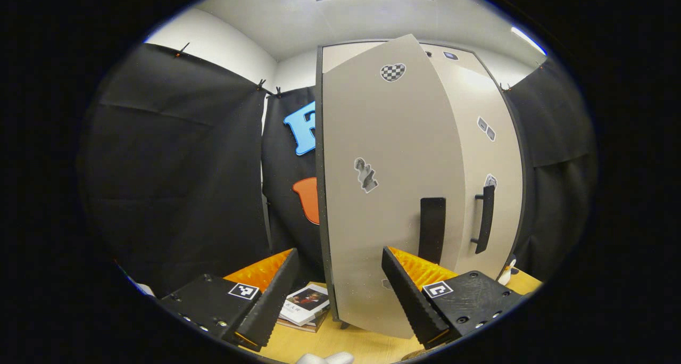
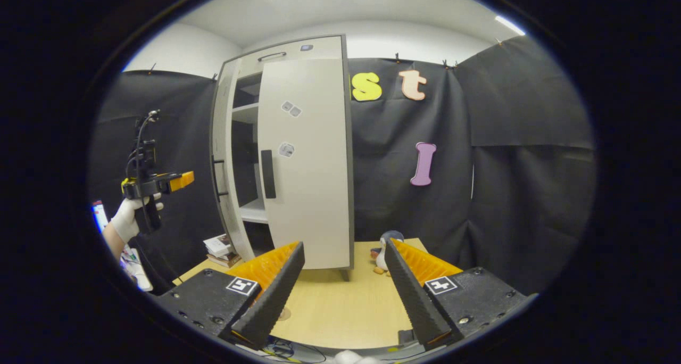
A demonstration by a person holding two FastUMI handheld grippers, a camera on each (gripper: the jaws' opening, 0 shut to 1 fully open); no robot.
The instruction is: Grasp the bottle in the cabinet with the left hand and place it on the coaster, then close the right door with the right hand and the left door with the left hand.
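The left gripper (image 1: 338, 295) is spread wide and nothing is held; the left door (image 1: 388, 193) stands ajar just ahead of its fingers. The right gripper (image 2: 343, 292) is likewise spread and empty, well back from the right door (image 2: 308, 162), which looks closed. The bottle's place cannot be told. Shutting the left door seems left.

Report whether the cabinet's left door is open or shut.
Open: the left door stands ajar, exposing shelves beside the shut right door.
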